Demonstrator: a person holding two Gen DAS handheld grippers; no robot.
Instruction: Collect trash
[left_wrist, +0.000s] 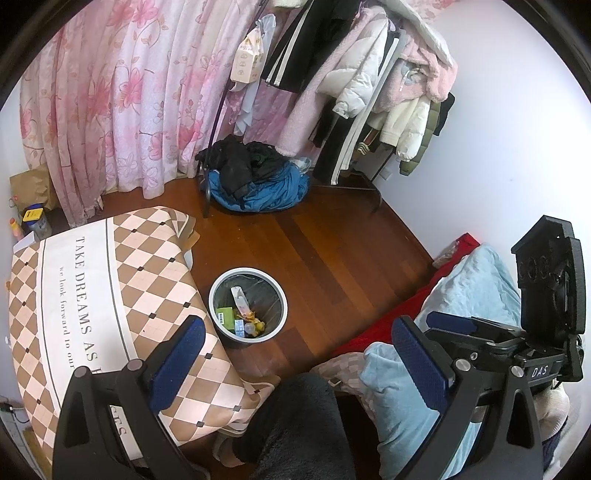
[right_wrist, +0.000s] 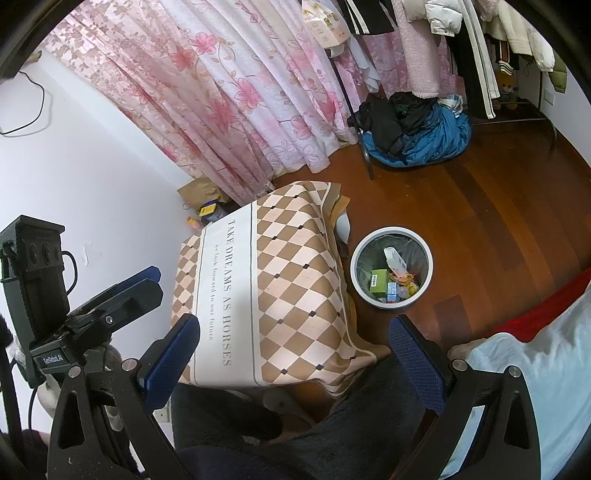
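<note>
A round white-rimmed trash bin (left_wrist: 274, 320) with a clear liner stands on the wood floor beside the small table. It holds a green box (left_wrist: 226, 317), a white wrapper (left_wrist: 240, 298) and several small scraps. The bin also shows in the right wrist view (right_wrist: 354, 275). My left gripper (left_wrist: 297, 363) is open and empty, held high above the table edge and the bin. My right gripper (right_wrist: 293, 363) is open and empty, above the table's near edge. The right gripper's body (left_wrist: 546, 295) shows at the right of the left wrist view; the left gripper's body (right_wrist: 74, 295) at the left of the right wrist view.
A small table with a brown-and-cream diamond cloth (right_wrist: 280, 280) stands left of the bin. A bed with red sheet and light blue quilt (left_wrist: 472, 288) lies right. A clothes rack (left_wrist: 354, 92), a clothes pile (left_wrist: 255, 177) and pink curtains (left_wrist: 122, 110) stand behind. My dark-clad legs (right_wrist: 295, 435) are below.
</note>
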